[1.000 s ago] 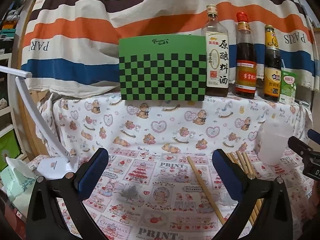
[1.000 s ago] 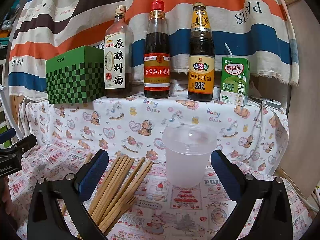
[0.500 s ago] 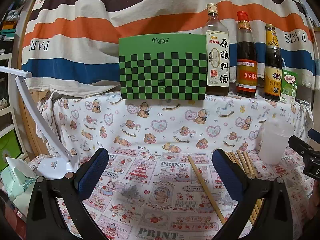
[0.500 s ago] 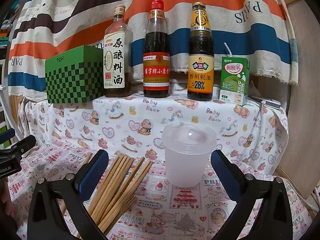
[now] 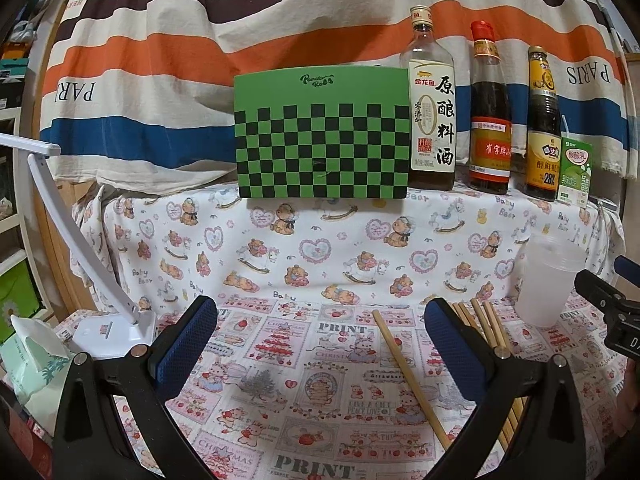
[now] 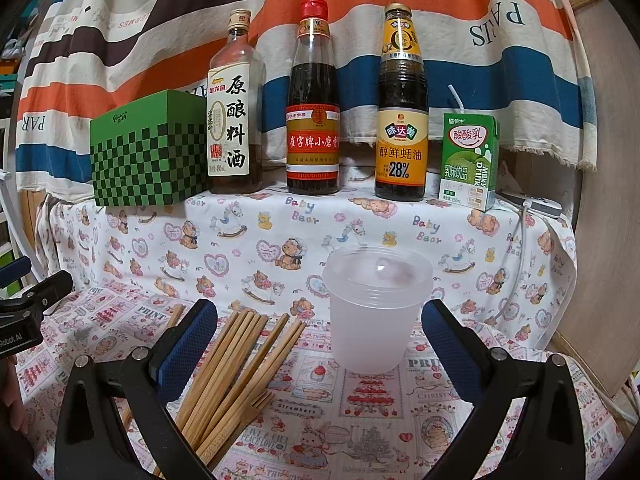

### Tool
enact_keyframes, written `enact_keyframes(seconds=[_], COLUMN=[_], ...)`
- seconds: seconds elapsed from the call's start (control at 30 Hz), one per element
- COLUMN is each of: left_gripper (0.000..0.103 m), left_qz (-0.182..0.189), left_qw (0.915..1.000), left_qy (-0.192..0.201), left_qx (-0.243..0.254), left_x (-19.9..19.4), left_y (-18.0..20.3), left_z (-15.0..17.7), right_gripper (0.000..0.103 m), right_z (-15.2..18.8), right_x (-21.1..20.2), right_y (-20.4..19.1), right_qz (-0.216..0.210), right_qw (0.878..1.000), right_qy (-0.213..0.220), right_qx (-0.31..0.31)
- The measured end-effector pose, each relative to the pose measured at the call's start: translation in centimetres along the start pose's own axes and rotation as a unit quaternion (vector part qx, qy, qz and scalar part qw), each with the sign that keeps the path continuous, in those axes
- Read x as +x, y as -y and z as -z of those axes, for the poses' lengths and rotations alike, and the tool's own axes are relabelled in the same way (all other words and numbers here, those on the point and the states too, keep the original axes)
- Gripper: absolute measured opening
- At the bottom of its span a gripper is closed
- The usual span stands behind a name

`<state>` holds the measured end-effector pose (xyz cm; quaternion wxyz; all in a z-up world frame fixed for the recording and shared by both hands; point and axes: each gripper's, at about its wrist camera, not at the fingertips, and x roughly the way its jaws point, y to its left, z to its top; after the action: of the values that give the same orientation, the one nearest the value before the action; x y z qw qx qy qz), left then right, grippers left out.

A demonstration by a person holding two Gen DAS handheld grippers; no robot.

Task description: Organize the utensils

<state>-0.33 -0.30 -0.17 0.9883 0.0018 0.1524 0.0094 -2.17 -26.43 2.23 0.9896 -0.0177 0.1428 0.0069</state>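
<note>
Both grippers hang wide open with nothing in them. The left gripper [image 5: 320, 344] has its blue textured pads [image 5: 186, 344] spread well apart over the printed tablecloth [image 5: 280, 360], and a single loose chopstick [image 5: 408, 376] lies between its fingers, running from about 12 o'clock down toward 5. The right gripper [image 6: 320, 344] is just as open, and the main bundle of chopsticks [image 6: 236, 364] fans out right beside its left pad at roughly 9 o'clock, with a little wooden fork [image 6: 240, 424] lying among them at 7. The frosted plastic cup [image 6: 376, 312] stands upright at about 1 o'clock from the right gripper's centre, near the bundle but not touching it.

Looks like nothing's been sorted yet, so the step is probably the first pick. Best bet: go for the stray chopstick or an outer stick of the bundle, close on it near the middle so it doesn't seesaw, then tip it upright before dropping it in the cup. The sticks are thin, smooth, pale wood lying flat on soft cloth, so the pads need to come down low and square or the stick will just roll away. The cup looks light and translucent, easy to knock over, so lower things in gently.

Further back at 12 o'clock, on a raised ledge: a green checkered box [image 5: 324, 132], three sauce bottles [image 6: 312, 100] and a milk carton [image 6: 468, 160].
</note>
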Motion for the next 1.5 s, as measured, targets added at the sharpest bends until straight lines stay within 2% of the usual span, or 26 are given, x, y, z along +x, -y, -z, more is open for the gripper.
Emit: enact_keyframes(seconds=[0.93, 1.27, 1.5], left_gripper=[0.103, 0.103, 0.103], left_qz=[-0.005, -0.001, -0.006], left_qw=[1.0000, 1.0000, 0.9999], left_qy=[0.004, -0.007, 0.000], left_qx=[0.006, 0.001, 0.010], left_x=[-0.18, 0.10, -0.01], left_y=[0.01, -0.22, -0.08], left_z=[0.08, -0.08, -0.15], right_gripper=[0.103, 0.103, 0.103], right_z=[0.13, 0.06, 0.02], right_x=[0.20, -0.32, -0.66], right_y=[-0.38, -0.21, 0.43], right_qz=[0.003, 0.016, 0.017], right_qw=[1.000, 1.000, 1.000], right_qy=[-0.011, -0.002, 0.004], right_qx=[-0.012, 0.000, 0.016])
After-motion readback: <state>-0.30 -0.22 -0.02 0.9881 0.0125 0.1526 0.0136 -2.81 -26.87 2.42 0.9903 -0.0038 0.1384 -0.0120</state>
